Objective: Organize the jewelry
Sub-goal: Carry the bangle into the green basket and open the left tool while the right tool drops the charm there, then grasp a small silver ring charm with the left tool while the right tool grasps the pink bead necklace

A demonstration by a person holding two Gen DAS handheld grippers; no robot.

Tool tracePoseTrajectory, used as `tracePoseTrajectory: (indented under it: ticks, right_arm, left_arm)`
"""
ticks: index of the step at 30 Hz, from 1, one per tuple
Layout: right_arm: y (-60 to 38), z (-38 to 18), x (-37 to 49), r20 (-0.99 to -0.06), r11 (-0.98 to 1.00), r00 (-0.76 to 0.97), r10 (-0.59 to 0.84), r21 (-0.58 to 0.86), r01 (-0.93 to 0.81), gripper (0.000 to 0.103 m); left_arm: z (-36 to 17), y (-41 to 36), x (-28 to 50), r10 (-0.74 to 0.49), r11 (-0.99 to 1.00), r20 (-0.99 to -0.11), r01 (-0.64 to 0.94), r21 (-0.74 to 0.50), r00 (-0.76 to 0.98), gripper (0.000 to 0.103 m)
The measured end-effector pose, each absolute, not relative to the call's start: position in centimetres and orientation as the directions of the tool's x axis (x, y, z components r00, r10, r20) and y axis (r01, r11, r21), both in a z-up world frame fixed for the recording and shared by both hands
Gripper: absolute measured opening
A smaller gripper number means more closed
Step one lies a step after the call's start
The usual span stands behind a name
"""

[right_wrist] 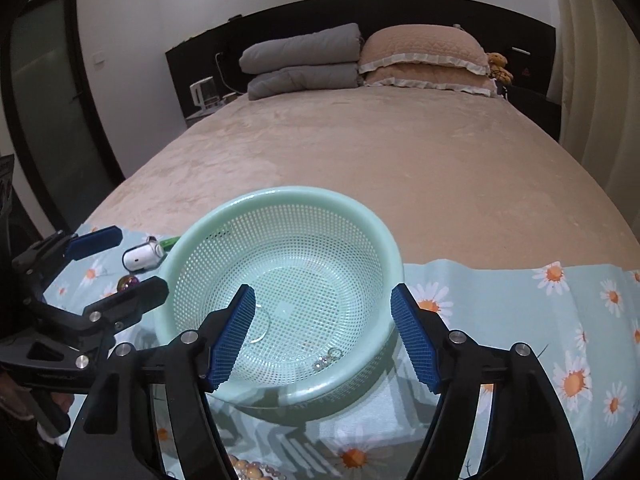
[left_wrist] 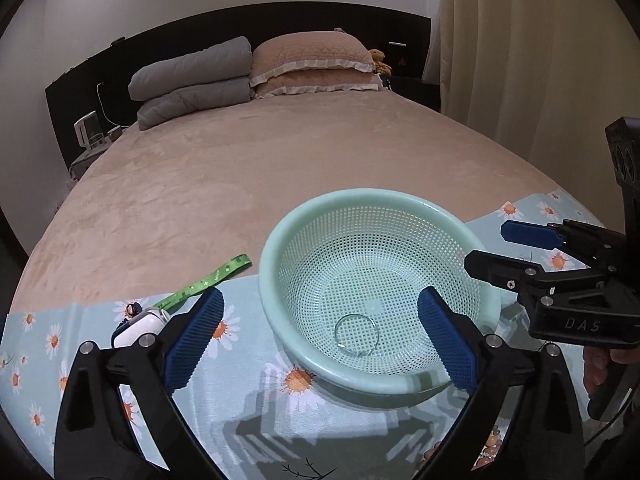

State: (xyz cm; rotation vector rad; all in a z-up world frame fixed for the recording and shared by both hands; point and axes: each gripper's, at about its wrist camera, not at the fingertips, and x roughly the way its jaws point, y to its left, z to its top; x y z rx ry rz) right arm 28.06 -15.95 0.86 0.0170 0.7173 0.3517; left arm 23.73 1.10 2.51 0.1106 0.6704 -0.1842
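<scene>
A mint-green perforated basket (left_wrist: pixel 280 248) (right_wrist: pixel 188 240) stands on a daisy-print cloth (left_wrist: pixel 248 392) (right_wrist: pixel 520 320) at the foot of a bed. A clear bangle (left_wrist: pixel 356 336) (right_wrist: pixel 262 326) lies on the basket's floor, and small sparkling pieces (right_wrist: pixel 328 358) lie near the front wall. My left gripper (left_wrist: pixel 320 308) (right_wrist: pixel 140 260) is open over the basket's near-left rim, nothing between its blue pads. My right gripper (right_wrist: pixel 322 296) (left_wrist: pixel 490 246) is open over the near-right side, also empty.
Left of the basket lie a small white case (left_wrist: pixel 138 326) (right_wrist: pixel 140 258), a green ribbon (left_wrist: pixel 208 280) and an iridescent bead (right_wrist: pixel 128 283). A beaded string (right_wrist: pixel 248 468) lies at the cloth's near edge. Folded grey bedding (left_wrist: pixel 192 80) and pillows (left_wrist: pixel 312 68) sit far back.
</scene>
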Motion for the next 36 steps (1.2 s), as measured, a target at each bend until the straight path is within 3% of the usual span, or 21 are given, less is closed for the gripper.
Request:
tracePoseTrajectory:
  ticks: [8,21,32,36]
  right_arm:
    - [-17.2,1.5,27.4,-0.641,0.947,0.702,0.310,0.139,-0.291,0.070]
    - [-18.0,2.3,24.6,-0.655,0.945,0.714,0.248,0.002,-0.327,0.070]
    - [-18.4,-0.7,19.9,-0.745,0.889,0.618,0.253,-0.073,-0.452,0.070]
    - [-18.3,-3.2,17.8,-0.783,0.849,0.555,0.280,-0.068,-0.524,0.070]
  left_arm:
    - [2.6,1.8,22.7,-0.114,0.978,-0.641,0.200,0.062,0.759,0.097]
    - [2.3,3.7,20.3,-0.086,0.975,-0.654,0.197,0.098,0.752,0.097]
    - [-0.4,3.7,16.2,-0.086,0.947,-0.686,0.274,0.170,0.722,0.097]
    - [-2.4,3.6,14.4,-0.107,0.945,-0.716,0.294,0.143,0.690,0.097]
